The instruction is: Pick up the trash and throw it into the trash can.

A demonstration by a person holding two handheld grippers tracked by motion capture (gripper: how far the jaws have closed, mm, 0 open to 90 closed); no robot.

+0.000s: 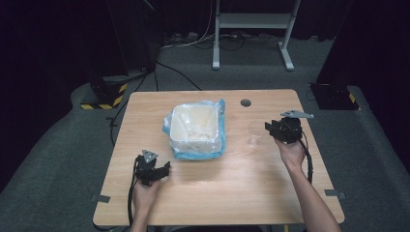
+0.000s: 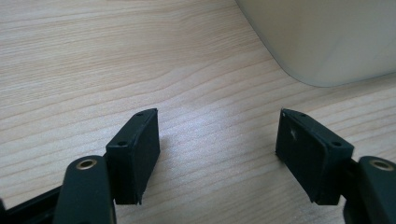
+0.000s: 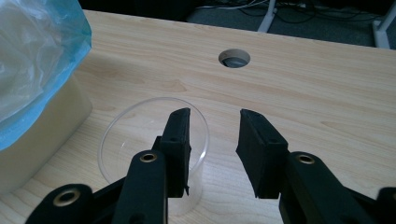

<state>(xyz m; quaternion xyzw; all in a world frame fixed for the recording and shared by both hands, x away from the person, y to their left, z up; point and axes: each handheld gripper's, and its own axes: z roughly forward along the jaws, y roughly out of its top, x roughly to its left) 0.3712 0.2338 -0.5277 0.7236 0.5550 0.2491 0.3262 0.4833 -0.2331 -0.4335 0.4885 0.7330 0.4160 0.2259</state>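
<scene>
A white square bin (image 1: 195, 126) lined with a thin blue-edged plastic bag (image 1: 221, 112) stands mid-table. To its right stands a clear plastic cup (image 1: 253, 138), upright. My right gripper (image 1: 268, 127) is just right of the cup. In the right gripper view it (image 3: 215, 114) is open, with the cup (image 3: 135, 140) at its left jaw. That jaw overlaps the cup's near rim, and the rim's right edge lies in the gap. My left gripper (image 1: 166, 169) is low over the table in front of the bin's left corner. It (image 2: 217, 114) stands wide open over bare wood, the bin's corner (image 2: 327, 42) ahead.
The wooden table (image 1: 217, 193) has a round cable hole (image 1: 245, 102) behind the cup, also seen as the hole (image 3: 234, 58) ahead of the right jaws. The bag (image 3: 32, 60) bulges over the bin at left. A white stand frame (image 1: 251, 29) sits on the floor beyond.
</scene>
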